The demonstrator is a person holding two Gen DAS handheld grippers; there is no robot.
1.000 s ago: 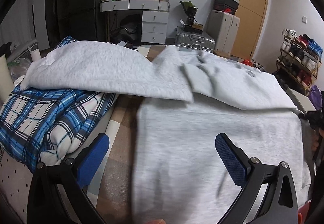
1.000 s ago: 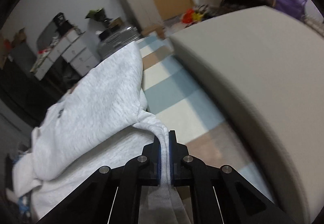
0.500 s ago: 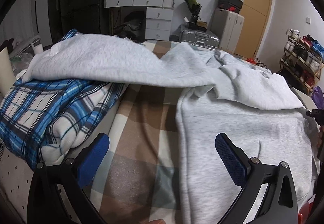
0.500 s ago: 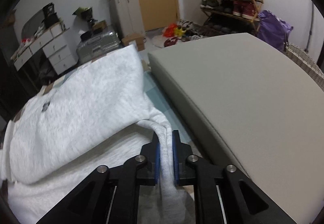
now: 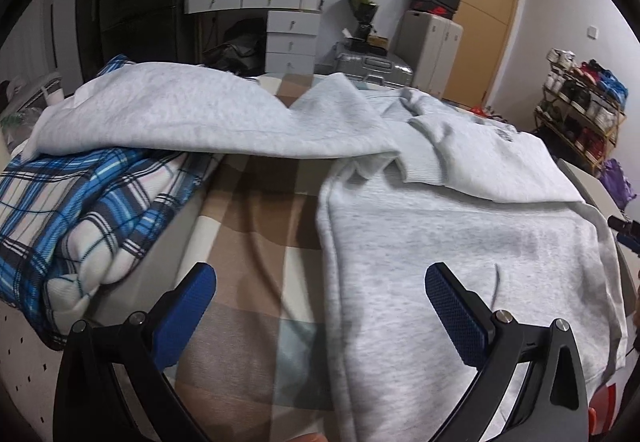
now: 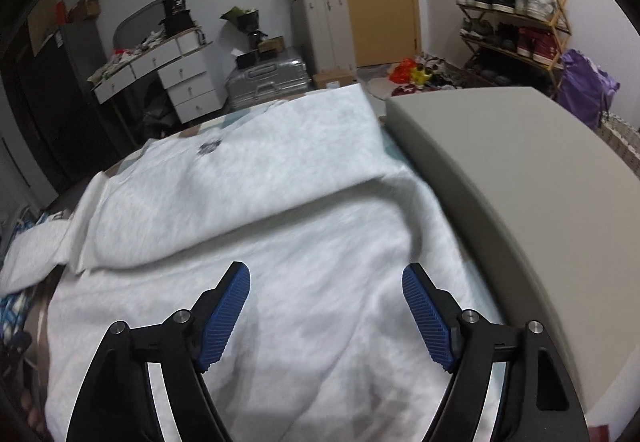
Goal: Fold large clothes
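A large light-grey sweatshirt (image 5: pixel 440 242) lies spread on the bed, its top part folded down over the body. One sleeve (image 5: pixel 192 114) stretches left over a plaid blanket. My left gripper (image 5: pixel 322 288) is open above the sweatshirt's left edge and the checked sheet, holding nothing. In the right wrist view the sweatshirt (image 6: pixel 260 202) fills the middle, with a small dark print near its far end. My right gripper (image 6: pixel 326 294) hovers over the near part of the cloth. Its jaws are opening, and no cloth is pinched between the blue pads (image 6: pixel 226 316).
A blue plaid blanket (image 5: pixel 80 210) is bunched at the left on the brown and white checked sheet (image 5: pixel 256 226). A thick grey pad (image 6: pixel 520 182) runs along the sweatshirt's right side. Beyond the bed stand a white desk (image 5: pixel 280 10), a silver suitcase (image 6: pixel 268 78) and a shoe rack (image 6: pixel 512 14).
My right gripper, shut on a fold of the sweatshirt before, has opened, let it go and pulled back. The sweatshirt's body has slid right, baring more checked sheet. The left gripper stayed open.
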